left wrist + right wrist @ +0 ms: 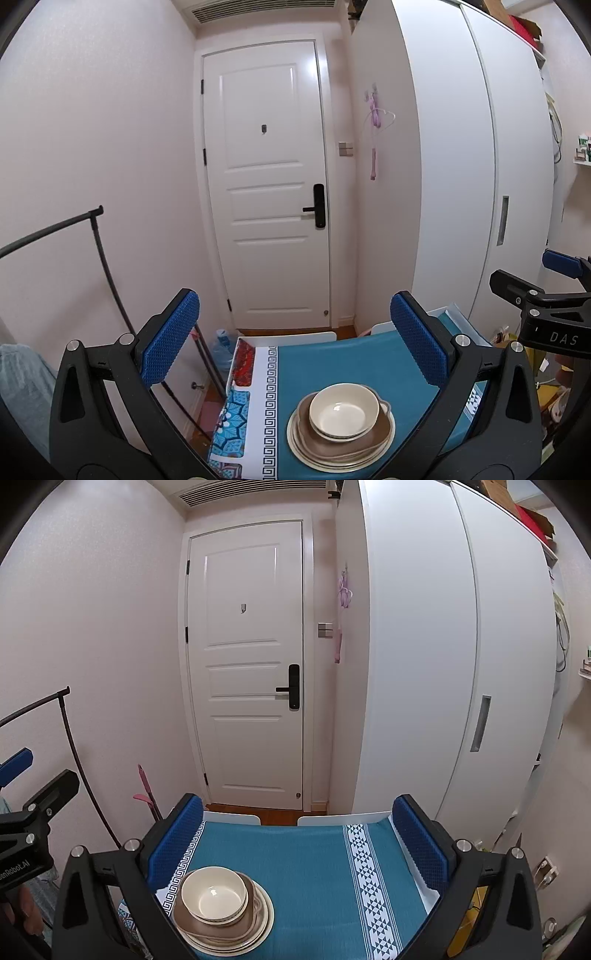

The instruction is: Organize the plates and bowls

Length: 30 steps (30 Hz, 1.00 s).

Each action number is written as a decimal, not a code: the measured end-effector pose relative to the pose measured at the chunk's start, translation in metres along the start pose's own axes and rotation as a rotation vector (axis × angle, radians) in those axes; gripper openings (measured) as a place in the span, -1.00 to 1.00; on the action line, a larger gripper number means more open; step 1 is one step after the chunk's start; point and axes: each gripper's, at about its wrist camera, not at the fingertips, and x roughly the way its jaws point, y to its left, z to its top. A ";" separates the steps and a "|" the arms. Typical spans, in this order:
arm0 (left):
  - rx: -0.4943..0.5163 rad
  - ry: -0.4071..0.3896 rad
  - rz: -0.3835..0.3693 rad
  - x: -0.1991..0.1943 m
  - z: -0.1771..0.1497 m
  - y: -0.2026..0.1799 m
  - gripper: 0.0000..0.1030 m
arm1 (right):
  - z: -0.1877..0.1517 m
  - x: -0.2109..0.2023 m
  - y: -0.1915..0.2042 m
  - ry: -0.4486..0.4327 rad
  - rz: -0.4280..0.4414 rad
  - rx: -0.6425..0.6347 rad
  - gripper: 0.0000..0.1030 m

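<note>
A cream bowl [343, 411] [214, 893] sits nested on a brown dish and several cream plates [341, 450] [225, 934], stacked on a teal tablecloth [332, 369] [306, 867]. My left gripper [295, 339] hangs open above and in front of the stack, nothing between its blue pads. My right gripper [297, 838] is open too, held over the cloth with the stack low at its left. Each gripper shows at the edge of the other's view, the right gripper [546, 295] at the right, the left gripper [26, 801] at the left.
A white door [266, 184] stands beyond the table, with a tall white wardrobe [461, 166] to its right. A black clothes rail [74, 229] stands left of the table, a water bottle [221, 347] on the floor below. Clutter lies at the right floor edge.
</note>
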 end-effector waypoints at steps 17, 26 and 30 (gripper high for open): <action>0.006 0.007 0.000 0.009 -0.001 0.004 1.00 | -0.002 0.007 -0.001 0.003 -0.007 0.005 0.99; 0.007 -0.017 0.028 0.014 0.000 0.002 1.00 | -0.001 0.013 0.001 0.010 -0.007 0.006 0.98; 0.007 -0.017 0.024 0.022 0.000 0.002 1.00 | -0.002 0.021 0.000 0.020 -0.004 0.009 0.99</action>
